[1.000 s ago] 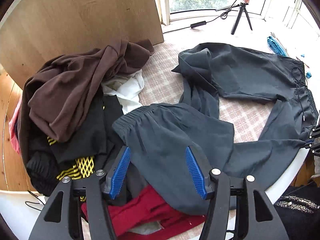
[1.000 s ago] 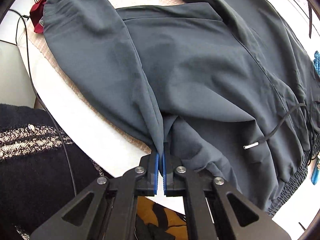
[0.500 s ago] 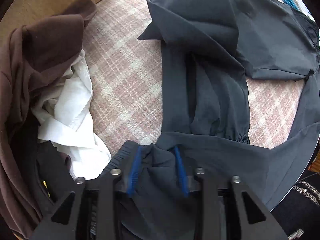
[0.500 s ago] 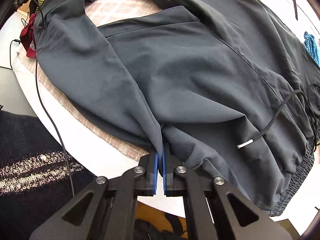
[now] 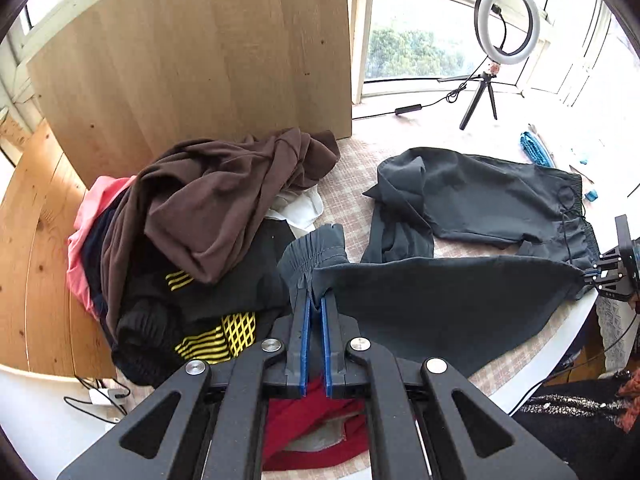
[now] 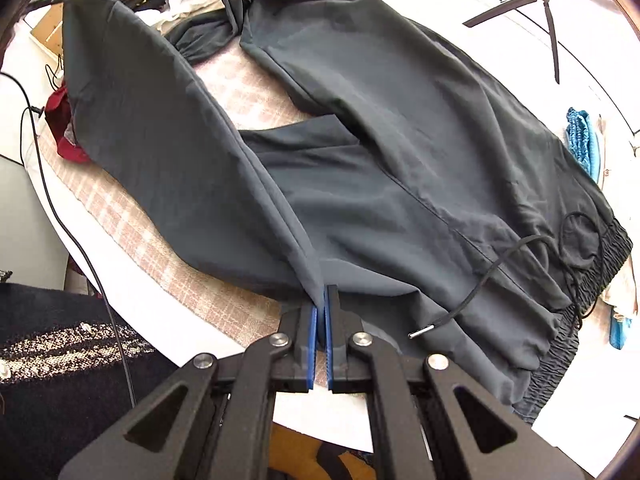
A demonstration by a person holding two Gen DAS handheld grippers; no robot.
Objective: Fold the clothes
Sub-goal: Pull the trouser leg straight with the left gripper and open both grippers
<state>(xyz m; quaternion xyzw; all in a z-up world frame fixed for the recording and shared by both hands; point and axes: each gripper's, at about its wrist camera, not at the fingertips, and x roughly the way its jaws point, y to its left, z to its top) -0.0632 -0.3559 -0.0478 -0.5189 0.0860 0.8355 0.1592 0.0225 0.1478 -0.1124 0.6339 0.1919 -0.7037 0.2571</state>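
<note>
Left wrist view: the left gripper (image 5: 315,312) has its blue-padded fingers clamped on the elastic ankle cuff (image 5: 314,250) of the dark grey track trousers (image 5: 480,200). That leg hangs taut across to the right gripper (image 5: 590,278), which pinches the fabric at the far edge of the round surface (image 5: 532,376). To do this step well, I judge both hands should keep even tension so the raised leg stays flat, then carry it over the other leg, which lies on the checked cloth (image 5: 352,168), matching cuff to cuff and seam to seam. The trousers are thin, smooth and slippery-looking, so a grip on the gathered cuff is the safer one. A soft heap of brown, black-and-yellow, white, pink and red clothes (image 5: 208,216) sits just beside the cuff; the leg should not drag over it.

Right wrist view: the right gripper's (image 6: 322,308) fingers are together on a fold of the trousers (image 6: 400,160) near the waist. The ribbed elastic waistband (image 6: 592,280) and a thin black drawcord with a metal tip (image 6: 480,280) lie loose; the cord could snag.
</note>
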